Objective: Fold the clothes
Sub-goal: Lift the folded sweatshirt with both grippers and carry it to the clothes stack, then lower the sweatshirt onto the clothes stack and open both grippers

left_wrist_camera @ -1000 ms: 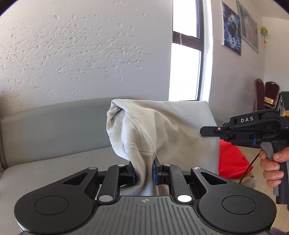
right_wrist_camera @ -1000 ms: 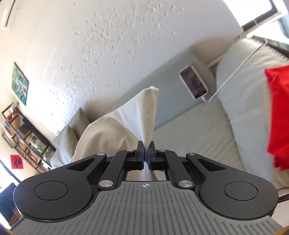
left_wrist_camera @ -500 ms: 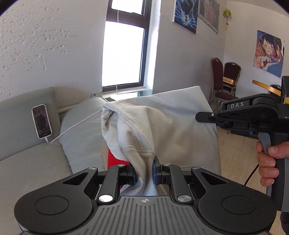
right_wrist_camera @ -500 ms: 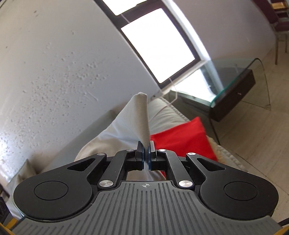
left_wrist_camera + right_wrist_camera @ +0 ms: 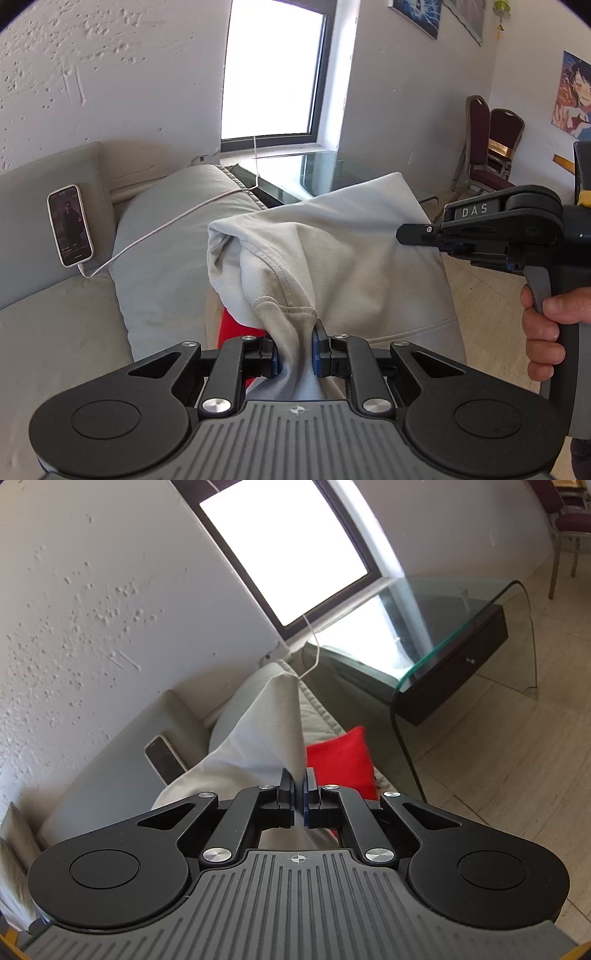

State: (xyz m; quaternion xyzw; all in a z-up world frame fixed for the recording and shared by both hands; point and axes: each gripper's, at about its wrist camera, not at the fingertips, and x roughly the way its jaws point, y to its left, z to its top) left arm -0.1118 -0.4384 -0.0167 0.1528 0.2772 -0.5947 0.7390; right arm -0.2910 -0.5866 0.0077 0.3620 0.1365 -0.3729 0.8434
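Grey sofa (image 5: 55, 332) fills the left of the left wrist view, textured white wall behind it, bright window (image 5: 273, 70) past its far end. Grey cushion (image 5: 162, 266) sits at the sofa's end, next to a glass side table (image 5: 454, 627) on a pale tiled floor. Pale grey garment (image 5: 332, 258), looks like a sweatshirt, hangs in the air over the sofa end, stretched between both grippers, well off the seat. Red cloth or cushion (image 5: 343, 757) lies on the sofa below the garment, partly hidden by it. Left gripper (image 5: 294, 352) pinches a thick bunched hem of the garment, pads pressed on the fabric with a small gap between them. Right gripper (image 5: 299, 797) clamped almost fully together on a thin fold of the same garment; seen from the left wrist view it holds the far corner, a person's hand (image 5: 546, 325) on its trigger handle. Phone (image 5: 70, 225) leans upright against the sofa back, white cable (image 5: 166, 229) running from it over the cushion toward the window. Two dark red chairs (image 5: 491, 147) stand by the far wall, posters above.
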